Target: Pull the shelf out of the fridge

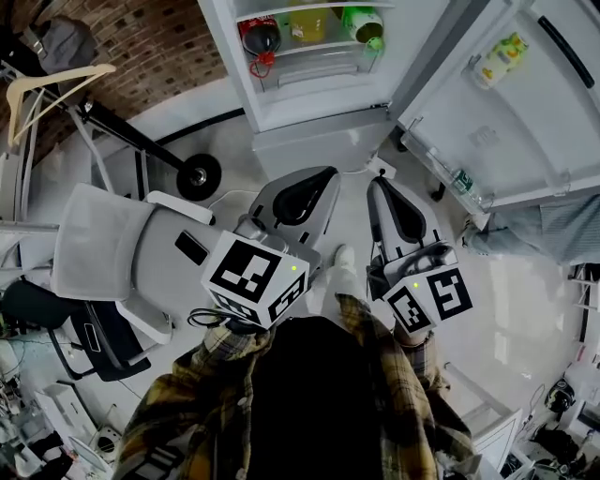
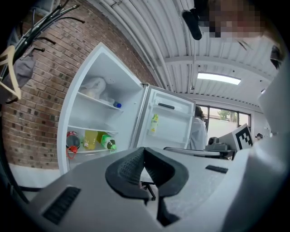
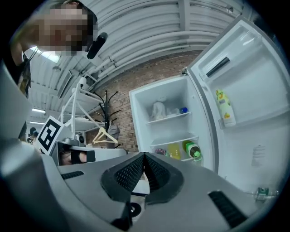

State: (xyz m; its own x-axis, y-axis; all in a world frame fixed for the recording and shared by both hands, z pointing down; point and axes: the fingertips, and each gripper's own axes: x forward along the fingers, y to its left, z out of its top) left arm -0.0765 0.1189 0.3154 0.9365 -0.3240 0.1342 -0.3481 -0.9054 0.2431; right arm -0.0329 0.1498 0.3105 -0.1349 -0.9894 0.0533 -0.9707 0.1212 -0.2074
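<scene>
The white fridge (image 1: 319, 103) stands open ahead of me. Its lower glass shelf (image 1: 314, 47) carries a red-capped bottle (image 1: 261, 37), a yellow bottle (image 1: 307, 21) and a green bottle (image 1: 364, 23). The left gripper view shows that lower shelf (image 2: 90, 131) and an upper shelf (image 2: 97, 100) with a bag on it. Both shelves, the upper (image 3: 168, 118) and the lower (image 3: 174, 140), also show in the right gripper view. My left gripper (image 1: 323, 173) (image 2: 144, 149) and right gripper (image 1: 378, 185) (image 3: 144, 155) hang side by side near my body, well short of the fridge. Both are shut and hold nothing.
The fridge door (image 1: 506, 122) swings open to the right, with a yellow bottle (image 1: 497, 58) in its rack. A white chair (image 1: 103, 244) is at my left, and a coat rack with a hanger (image 1: 47, 84) stands by the brick wall. A person in white (image 2: 198, 131) stands beyond the door.
</scene>
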